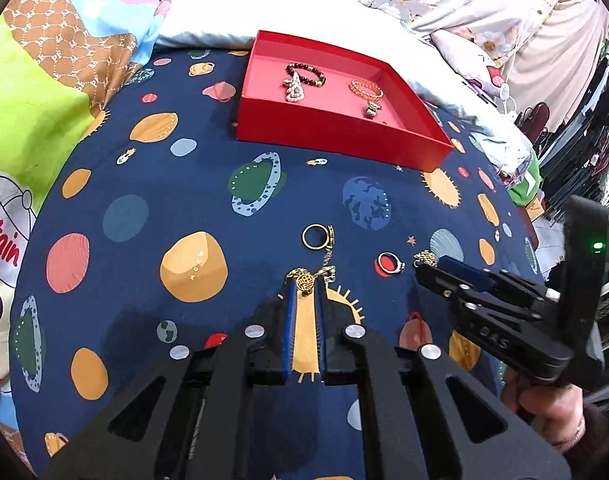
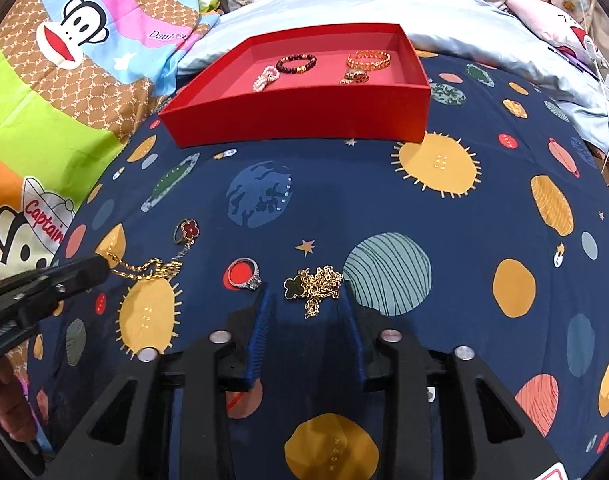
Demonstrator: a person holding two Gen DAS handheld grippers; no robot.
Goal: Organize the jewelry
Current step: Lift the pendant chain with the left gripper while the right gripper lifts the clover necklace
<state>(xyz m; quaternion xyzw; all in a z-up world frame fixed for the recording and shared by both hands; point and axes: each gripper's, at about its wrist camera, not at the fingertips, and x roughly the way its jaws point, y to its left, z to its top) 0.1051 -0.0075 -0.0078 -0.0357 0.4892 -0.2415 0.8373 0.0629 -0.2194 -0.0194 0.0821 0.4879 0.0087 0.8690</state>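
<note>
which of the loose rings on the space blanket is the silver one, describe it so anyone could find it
On the navy planet-print blanket, look in front of the red box. The silver ring lies on a red circle, between two gold chains; the other loose ring is gold with a red clover.

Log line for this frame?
left tongs: shut on gold necklace | right tongs: open around clover necklace | red box: four pieces

- Both views were bright and evenly lit, with saturated colours.
- Soft shadows fell on the navy planet-print sheet (image 1: 144,184) just ahead of each gripper's fingers.
- Fisheye distortion bowed the scene, and dark vignettes cut the corners.
- The centres were sharp; the edges smeared slightly.
- No strong glare appeared.
</note>
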